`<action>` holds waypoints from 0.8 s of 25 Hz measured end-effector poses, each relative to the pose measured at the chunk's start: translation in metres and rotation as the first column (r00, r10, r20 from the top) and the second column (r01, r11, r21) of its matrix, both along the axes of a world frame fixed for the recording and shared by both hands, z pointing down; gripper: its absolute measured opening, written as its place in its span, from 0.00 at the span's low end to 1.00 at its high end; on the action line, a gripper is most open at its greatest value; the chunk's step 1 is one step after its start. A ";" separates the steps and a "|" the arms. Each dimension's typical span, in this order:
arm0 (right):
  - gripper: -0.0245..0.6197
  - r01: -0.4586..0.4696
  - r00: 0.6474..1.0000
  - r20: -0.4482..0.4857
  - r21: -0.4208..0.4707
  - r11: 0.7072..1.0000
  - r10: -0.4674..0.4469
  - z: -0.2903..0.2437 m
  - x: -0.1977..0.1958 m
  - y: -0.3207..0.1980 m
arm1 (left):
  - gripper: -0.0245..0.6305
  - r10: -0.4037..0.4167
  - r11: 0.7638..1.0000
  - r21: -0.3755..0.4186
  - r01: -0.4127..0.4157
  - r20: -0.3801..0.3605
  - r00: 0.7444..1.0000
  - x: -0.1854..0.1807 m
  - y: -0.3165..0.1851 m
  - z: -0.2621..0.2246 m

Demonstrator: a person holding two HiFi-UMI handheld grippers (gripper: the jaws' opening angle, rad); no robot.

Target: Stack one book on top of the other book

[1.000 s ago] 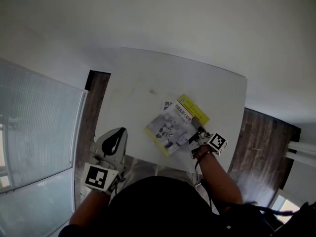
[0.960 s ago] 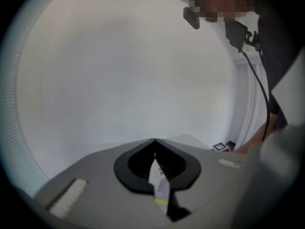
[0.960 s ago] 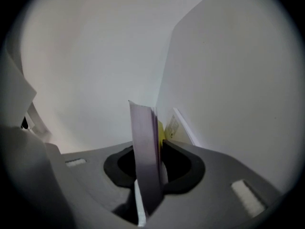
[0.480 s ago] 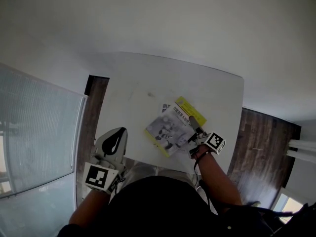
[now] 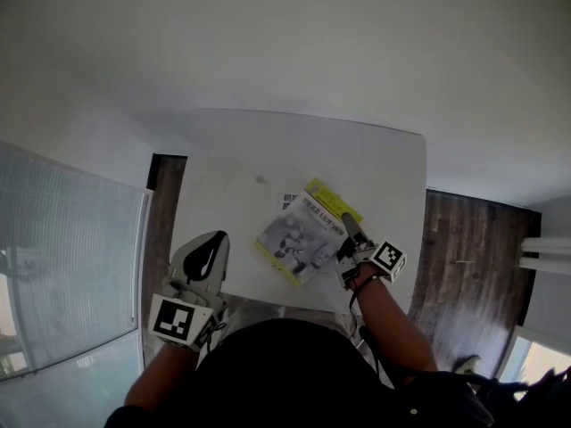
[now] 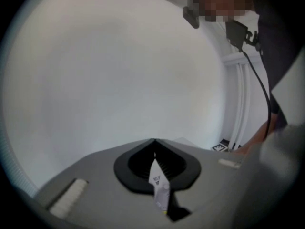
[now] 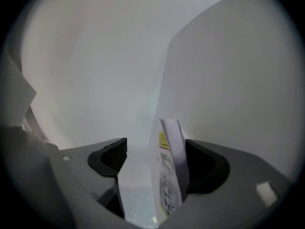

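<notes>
Right gripper (image 5: pixel 350 232): fingers had just spread wide, releasing the top book (image 5: pixel 299 237) (its edge stood loose between them). It lay on the lower book (image 5: pixel 288 201), mid-bench (image 5: pixel 268 150). Stack judged made. Left gripper (image 5: pixel 211 239): fingers clenched, empty.

Nothing is reading clearly enough to spell out. In the middle of the head view, the top book (image 5: pixel 299 239) is showing a line of dark characters beside its yellow band, too small to make out, and the book beneath (image 5: pixel 287 201) is showing a corner of dark print at its upper left. A marker cube (image 5: pixel 176 319) at lower left and a second marker cube (image 5: pixel 389 259) right of centre are carrying black-and-white square patterns. In the left gripper view, a white tag (image 6: pixel 159 187) is bearing a tiny dark triangle mark, unreadable.
</notes>
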State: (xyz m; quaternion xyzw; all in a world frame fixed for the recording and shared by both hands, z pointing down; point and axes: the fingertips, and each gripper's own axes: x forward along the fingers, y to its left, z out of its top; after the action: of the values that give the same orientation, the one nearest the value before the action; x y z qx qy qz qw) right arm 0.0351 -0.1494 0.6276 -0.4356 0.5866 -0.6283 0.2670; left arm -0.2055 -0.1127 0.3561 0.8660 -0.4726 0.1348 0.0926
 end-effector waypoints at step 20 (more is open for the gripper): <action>0.62 -0.122 0.991 -0.046 0.040 0.992 0.123 -0.021 0.036 0.016 | 0.05 0.076 0.997 0.032 -0.076 -0.022 0.997 0.007 0.003 -0.004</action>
State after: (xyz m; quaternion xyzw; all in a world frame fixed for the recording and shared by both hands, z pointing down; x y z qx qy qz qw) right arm 0.0707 -0.1334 0.6063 -0.4808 0.5765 -0.5892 0.2989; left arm -0.1984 -0.1094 0.3526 0.8861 -0.4403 0.1209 0.0796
